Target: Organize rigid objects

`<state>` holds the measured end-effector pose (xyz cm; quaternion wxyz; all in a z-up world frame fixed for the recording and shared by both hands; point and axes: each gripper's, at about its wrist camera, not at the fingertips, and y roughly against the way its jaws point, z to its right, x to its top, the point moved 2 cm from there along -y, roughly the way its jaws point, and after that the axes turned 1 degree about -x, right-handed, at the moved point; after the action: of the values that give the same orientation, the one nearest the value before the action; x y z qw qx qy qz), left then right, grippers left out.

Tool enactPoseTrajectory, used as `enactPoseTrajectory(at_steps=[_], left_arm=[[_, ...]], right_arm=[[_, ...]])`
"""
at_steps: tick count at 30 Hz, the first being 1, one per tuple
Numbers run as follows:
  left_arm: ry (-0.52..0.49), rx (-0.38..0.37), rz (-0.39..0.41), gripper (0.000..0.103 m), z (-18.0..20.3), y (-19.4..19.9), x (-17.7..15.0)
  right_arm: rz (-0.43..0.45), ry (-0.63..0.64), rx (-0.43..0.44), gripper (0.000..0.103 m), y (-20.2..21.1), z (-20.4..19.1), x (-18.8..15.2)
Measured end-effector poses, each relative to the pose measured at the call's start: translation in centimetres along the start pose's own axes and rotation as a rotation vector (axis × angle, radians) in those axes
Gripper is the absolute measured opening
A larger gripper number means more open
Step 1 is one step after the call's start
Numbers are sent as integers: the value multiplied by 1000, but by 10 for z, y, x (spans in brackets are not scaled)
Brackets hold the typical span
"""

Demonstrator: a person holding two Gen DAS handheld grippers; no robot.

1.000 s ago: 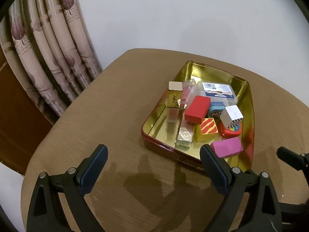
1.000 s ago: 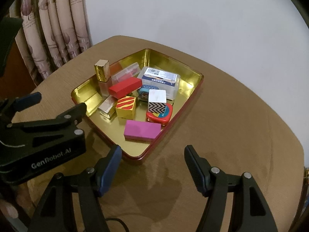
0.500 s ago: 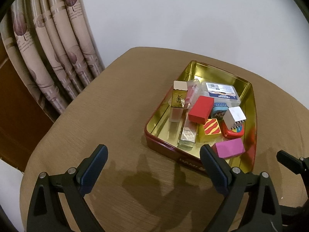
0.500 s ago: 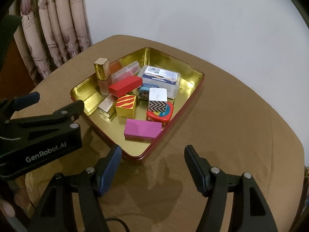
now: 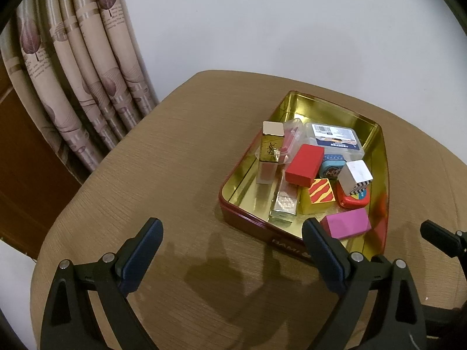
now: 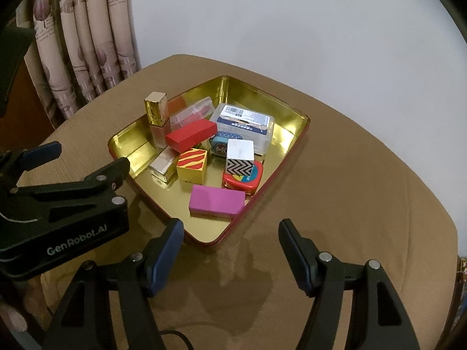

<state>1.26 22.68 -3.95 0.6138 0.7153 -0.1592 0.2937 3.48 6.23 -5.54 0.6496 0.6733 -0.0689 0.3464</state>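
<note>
A gold-lined red tin tray (image 5: 242,217) (image 6: 280,162) sits on the tan table and holds several small rigid objects. Among them are a pink block (image 5: 347,223) (image 6: 216,200), a red block (image 5: 304,164) (image 6: 191,135), a yellow striped cube (image 5: 319,195) (image 6: 192,164), a zigzag cube (image 6: 240,159) and a clear plastic box (image 6: 245,124). My left gripper (image 5: 230,234) hangs open near the tray's front corner, nothing between its fingers. My right gripper (image 6: 230,236) is open too, above the table at the tray's near corner.
A tall gold-capped bottle (image 5: 271,151) (image 6: 157,119) stands at the tray's left side. Folded curtains (image 5: 81,81) hang at the far left beside a white wall (image 6: 292,14). The table's rounded edge (image 6: 437,204) falls away on the right. The left gripper's body (image 6: 58,213) fills the right view's left side.
The left wrist view has drifted slightly, so the tray sits a little further right and lower in it. Both grippers stay open and no object has moved.
</note>
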Motion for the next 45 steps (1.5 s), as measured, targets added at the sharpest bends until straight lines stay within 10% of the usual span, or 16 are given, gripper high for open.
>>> enactPoseTrajectory(at_steps=[45], left_arm=[[0,2,-10,95,1,-2,-1]], right_arm=[[-20,5,-6,69,-6,-5,-4]])
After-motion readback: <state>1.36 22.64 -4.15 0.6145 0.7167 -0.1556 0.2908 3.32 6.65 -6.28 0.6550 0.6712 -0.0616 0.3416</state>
